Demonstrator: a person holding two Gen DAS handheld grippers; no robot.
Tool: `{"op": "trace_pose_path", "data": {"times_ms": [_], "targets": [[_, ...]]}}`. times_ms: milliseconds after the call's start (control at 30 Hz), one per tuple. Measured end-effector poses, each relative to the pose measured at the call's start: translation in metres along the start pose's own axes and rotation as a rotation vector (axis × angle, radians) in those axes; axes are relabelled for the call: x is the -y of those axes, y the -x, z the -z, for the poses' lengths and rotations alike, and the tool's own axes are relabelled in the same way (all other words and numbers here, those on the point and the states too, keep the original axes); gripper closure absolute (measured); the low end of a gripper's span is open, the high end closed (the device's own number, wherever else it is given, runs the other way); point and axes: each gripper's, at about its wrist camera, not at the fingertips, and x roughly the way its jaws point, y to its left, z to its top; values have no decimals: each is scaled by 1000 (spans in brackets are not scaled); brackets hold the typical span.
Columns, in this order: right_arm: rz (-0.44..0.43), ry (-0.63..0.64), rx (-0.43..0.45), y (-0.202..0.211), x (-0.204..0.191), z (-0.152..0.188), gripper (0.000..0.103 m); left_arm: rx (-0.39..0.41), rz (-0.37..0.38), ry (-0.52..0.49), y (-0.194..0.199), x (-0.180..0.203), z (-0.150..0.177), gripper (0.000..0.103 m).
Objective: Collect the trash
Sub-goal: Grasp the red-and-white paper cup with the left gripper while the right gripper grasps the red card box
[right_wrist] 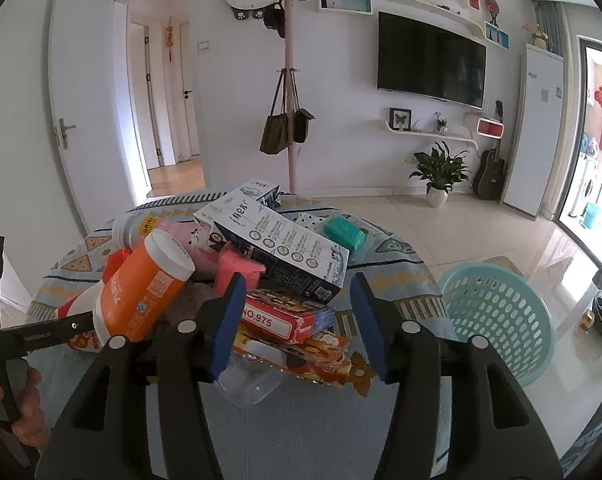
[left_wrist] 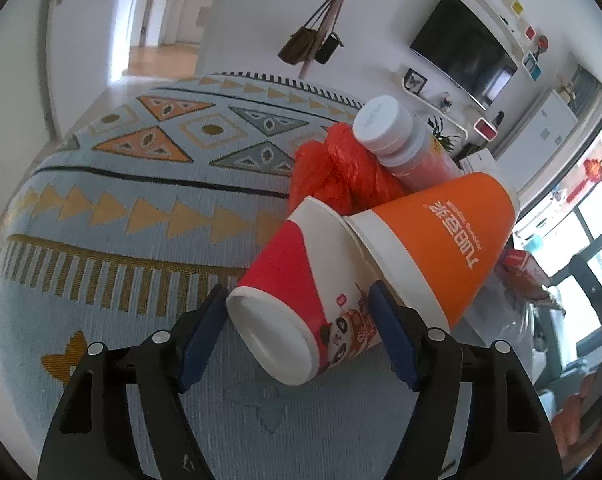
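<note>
red cup (left_wrist: 301,300) on its side on the desk (left_wrist: 121,184), base toward the left hand-held gripper (left_wrist: 297,340), long axis running away up-right | jaws apart, straddling the base, pads not pressing | orange cup (left_wrist: 441,240) touching on the right; bare cloth left | right hand-held gripper (right_wrist: 297,324) apart, empty, over boxes | basket (right_wrist: 497,312) right

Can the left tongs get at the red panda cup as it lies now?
Probably yes: the red panda cup lies on its side between the open left tongs, its base toward them, nothing in between.
</note>
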Motion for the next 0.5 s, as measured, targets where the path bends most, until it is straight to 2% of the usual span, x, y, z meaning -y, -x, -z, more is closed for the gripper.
{"op": "trace_pose_path", "data": {"times_ms": [167,300,500], "targets": [[-36,2,-24,-5,-4,1,49,35,-33,-11,7,7,5,41],[-43,34,-18,-6,-12,1,48,94,-51,-29,26,15,10,50],[-116,23,-32,-8,-18,-4,39,147,-48,-12,53,14,10,50]]}}
